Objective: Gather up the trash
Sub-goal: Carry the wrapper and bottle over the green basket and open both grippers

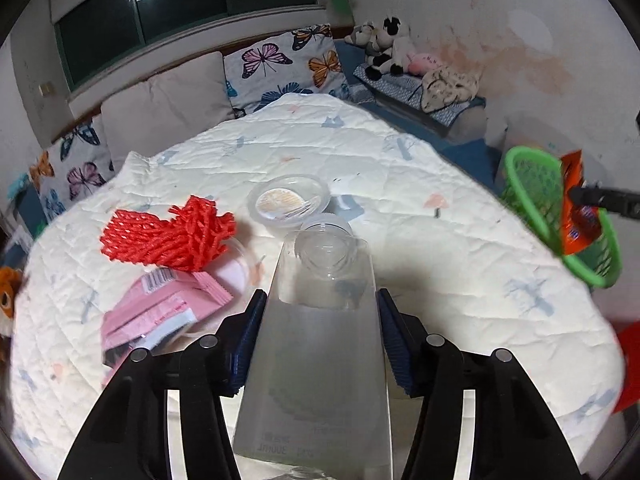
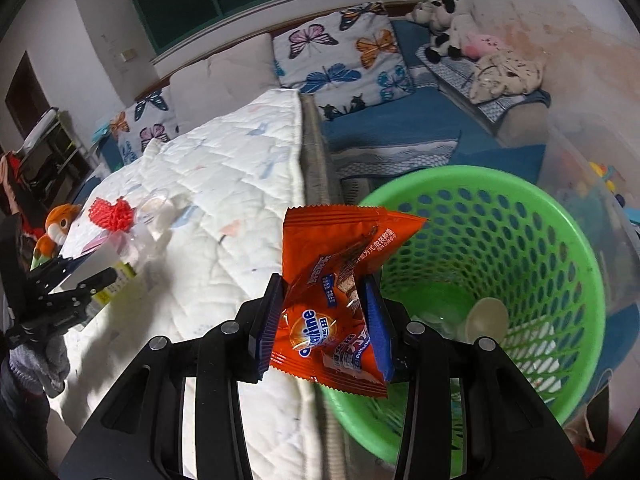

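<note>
Your right gripper pinches wrapper near basket rim, lower right; release early & it misses. Left gripper clamps slick bottle.

On the orange wrapper we read "Ovaltine" in white; its Chinese lettering is not legible to us. The clear bottle bears "300mL", seen mirrored. The pink packet's barcode is unreadable.

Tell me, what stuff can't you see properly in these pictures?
- Clear bottle, left wrist view: its bottom is cut off by the lower edge.
- Green basket, right wrist view: the orange wrapper and right gripper hide part of its inside.
- Pink packets, left wrist view: print too blurred to read.
</note>
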